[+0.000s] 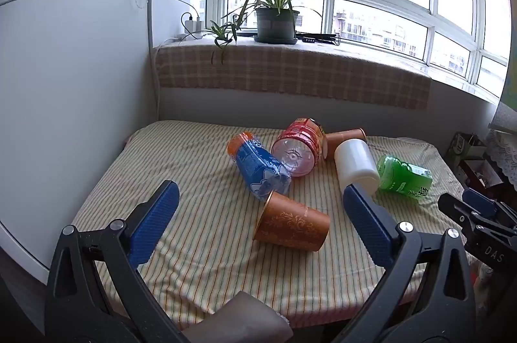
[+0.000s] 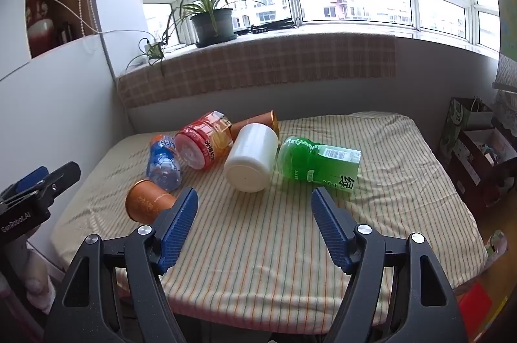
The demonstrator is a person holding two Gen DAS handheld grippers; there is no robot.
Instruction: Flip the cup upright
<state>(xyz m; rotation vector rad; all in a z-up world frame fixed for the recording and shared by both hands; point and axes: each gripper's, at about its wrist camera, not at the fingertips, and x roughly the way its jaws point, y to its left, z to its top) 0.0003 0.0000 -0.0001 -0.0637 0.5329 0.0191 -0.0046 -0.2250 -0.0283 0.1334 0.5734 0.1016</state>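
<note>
Near the striped table's front edge the copper cup lies sideways, long axis along the surface, mouth toward the blue bottle, both the left gripper and the right gripper spread wide, empty.

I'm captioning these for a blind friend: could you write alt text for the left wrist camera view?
An open left gripper hovers over a striped tablecloth, aimed at a copper cup lying on its side. Behind it lie a blue bottle, a red bottle, a white cup, a green bottle and a second copper cup, below a window with a potted plant.
</note>
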